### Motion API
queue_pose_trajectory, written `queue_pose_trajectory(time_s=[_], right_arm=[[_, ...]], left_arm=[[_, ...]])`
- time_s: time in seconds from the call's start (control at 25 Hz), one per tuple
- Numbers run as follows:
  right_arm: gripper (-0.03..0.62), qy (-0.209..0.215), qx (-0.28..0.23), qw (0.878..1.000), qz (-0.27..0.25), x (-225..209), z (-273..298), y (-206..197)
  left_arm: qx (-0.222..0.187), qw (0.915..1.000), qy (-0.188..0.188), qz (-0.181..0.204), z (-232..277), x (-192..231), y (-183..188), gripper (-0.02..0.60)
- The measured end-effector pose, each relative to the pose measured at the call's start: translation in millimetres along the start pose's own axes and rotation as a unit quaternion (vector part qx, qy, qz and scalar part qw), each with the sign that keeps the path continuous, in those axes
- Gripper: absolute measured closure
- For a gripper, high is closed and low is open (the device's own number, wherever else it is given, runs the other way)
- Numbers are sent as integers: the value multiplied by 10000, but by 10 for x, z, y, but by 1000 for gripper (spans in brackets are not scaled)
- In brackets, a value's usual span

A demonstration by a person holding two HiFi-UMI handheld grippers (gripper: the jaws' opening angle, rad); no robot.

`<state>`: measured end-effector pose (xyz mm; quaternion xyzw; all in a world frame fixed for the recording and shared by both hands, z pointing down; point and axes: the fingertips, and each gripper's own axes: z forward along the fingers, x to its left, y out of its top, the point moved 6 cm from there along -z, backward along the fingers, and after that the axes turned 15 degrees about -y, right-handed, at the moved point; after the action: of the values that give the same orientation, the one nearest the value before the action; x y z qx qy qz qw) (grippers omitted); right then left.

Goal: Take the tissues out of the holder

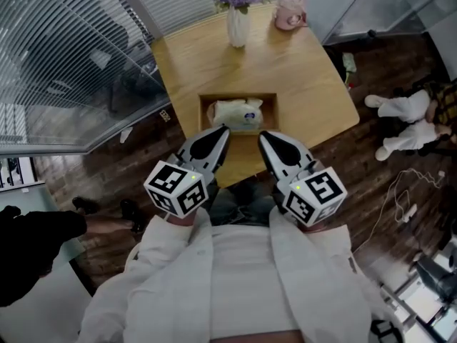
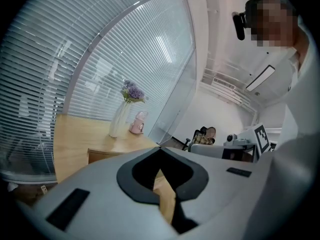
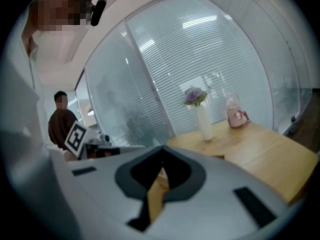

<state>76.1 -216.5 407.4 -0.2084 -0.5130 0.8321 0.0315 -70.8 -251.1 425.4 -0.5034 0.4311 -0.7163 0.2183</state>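
Observation:
A wooden tissue holder (image 1: 205,114) sits near the front edge of the light wooden table (image 1: 300,77). A white tissue pack (image 1: 238,113) lies inside it. My left gripper (image 1: 223,129) and right gripper (image 1: 263,134) hover side by side just in front of the holder, tips pointing toward it without touching it. Both are shut with nothing between the jaws. In the left gripper view the jaws (image 2: 160,149) meet at their tips, and the holder (image 2: 107,154) shows beyond them. The right gripper (image 3: 162,148) looks the same in its own view.
A white vase of purple flowers (image 1: 238,16) and a pink object (image 1: 290,11) stand at the table's far edge. Glass walls with blinds (image 1: 64,56) close off the left and back. White items (image 1: 403,120) and cables (image 1: 400,199) lie on the floor at right. A dark-sleeved person (image 1: 32,241) stands at left.

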Motion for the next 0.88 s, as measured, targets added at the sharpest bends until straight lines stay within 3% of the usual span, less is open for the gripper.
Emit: queue_pose_trajectory(time_s=[0.56,0.88], right_arm=[[582,8,219,9997,93,-15,89,-115],[582,-36,317,9993,169,-51,151,-162]], left_arm=[[420,9987,179,236,59,288,13,574],[1267,9853,29,1143,232,348,-18,572]])
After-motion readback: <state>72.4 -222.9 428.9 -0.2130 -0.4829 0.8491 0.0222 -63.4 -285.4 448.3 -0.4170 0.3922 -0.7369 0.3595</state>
